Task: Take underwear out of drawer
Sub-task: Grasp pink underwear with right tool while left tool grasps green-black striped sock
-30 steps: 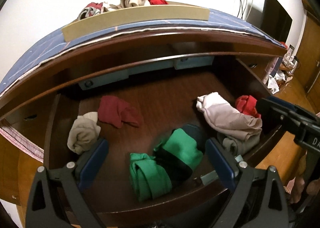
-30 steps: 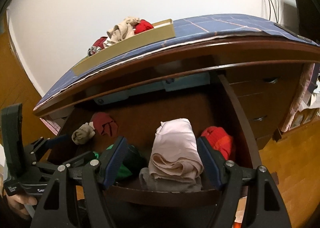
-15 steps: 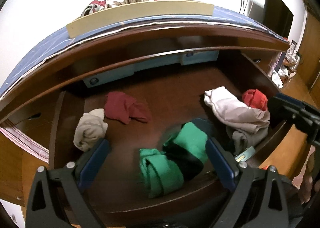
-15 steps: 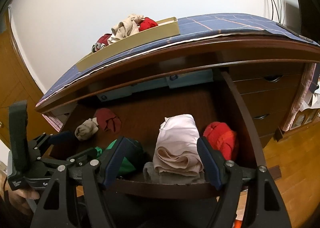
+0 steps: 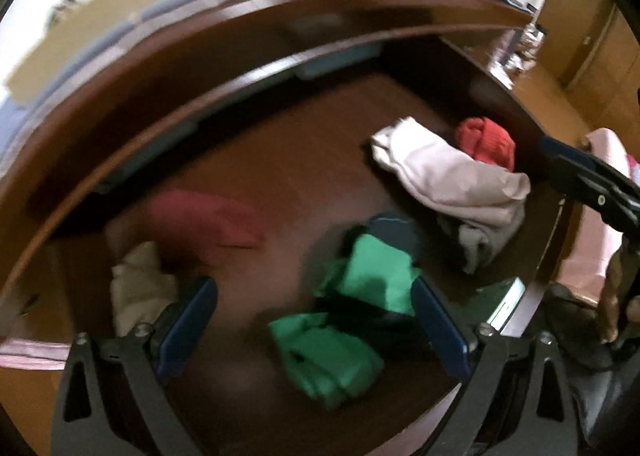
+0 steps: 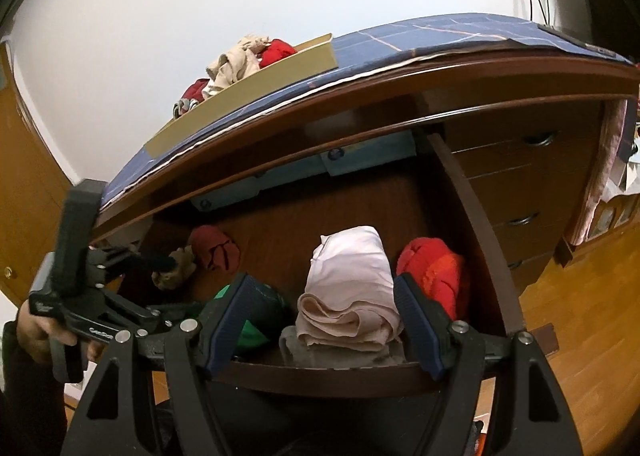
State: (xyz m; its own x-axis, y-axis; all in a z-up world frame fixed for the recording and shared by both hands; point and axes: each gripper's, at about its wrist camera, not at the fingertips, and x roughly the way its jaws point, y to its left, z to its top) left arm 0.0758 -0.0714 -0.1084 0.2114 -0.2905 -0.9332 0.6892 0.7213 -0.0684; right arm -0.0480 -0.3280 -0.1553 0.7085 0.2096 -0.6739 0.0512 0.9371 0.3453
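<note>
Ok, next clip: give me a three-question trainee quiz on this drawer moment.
1. True or false: the right gripper is shut on the pink roll.
2. What lies right of the pink roll, by the drawer wall?
A. red piece
B. green pieces
C. beige piece
3. Which colour lies between the left gripper fingers?

Key: 1 false, its jaws are open; 2 A; 3 green.
</note>
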